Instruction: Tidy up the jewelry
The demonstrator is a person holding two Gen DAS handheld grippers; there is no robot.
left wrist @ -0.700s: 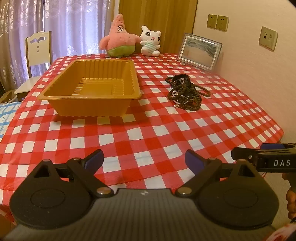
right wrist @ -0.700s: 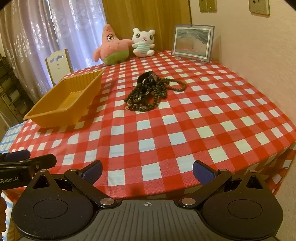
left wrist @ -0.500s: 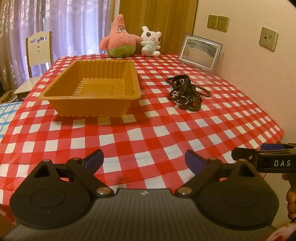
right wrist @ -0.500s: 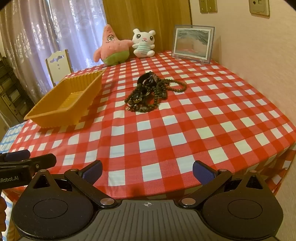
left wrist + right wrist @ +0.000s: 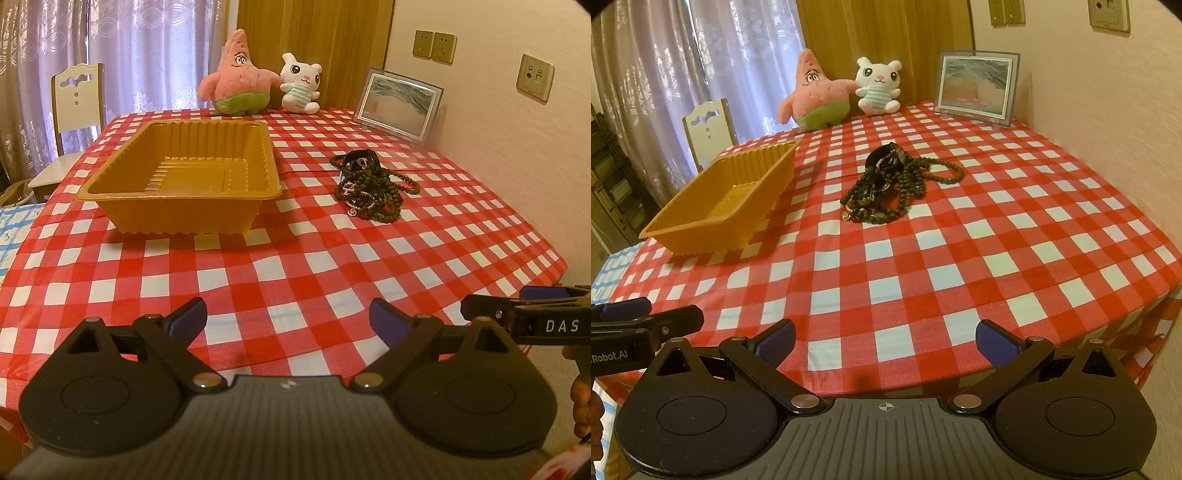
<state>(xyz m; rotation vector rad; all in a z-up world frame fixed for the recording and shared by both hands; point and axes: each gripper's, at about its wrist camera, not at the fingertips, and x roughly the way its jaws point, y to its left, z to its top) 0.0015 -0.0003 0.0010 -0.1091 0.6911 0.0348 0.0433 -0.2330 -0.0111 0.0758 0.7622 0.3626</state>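
A tangled pile of dark bead bracelets and necklaces (image 5: 371,188) lies on the red-and-white checked tablecloth, right of an empty yellow plastic tray (image 5: 184,184). The pile (image 5: 890,184) and the tray (image 5: 720,206) also show in the right wrist view. My left gripper (image 5: 288,319) is open and empty over the table's near edge. My right gripper (image 5: 884,338) is open and empty, also at the near edge, well short of the pile. Each gripper's side shows in the other's view.
A pink star plush (image 5: 236,77) and a white bunny plush (image 5: 301,83) sit at the table's far edge. A framed picture (image 5: 397,103) leans against the right wall. A white chair (image 5: 75,99) stands at the far left.
Both views shift very slightly toward the table. The jewelry and tray have not moved, and both grippers stay open.
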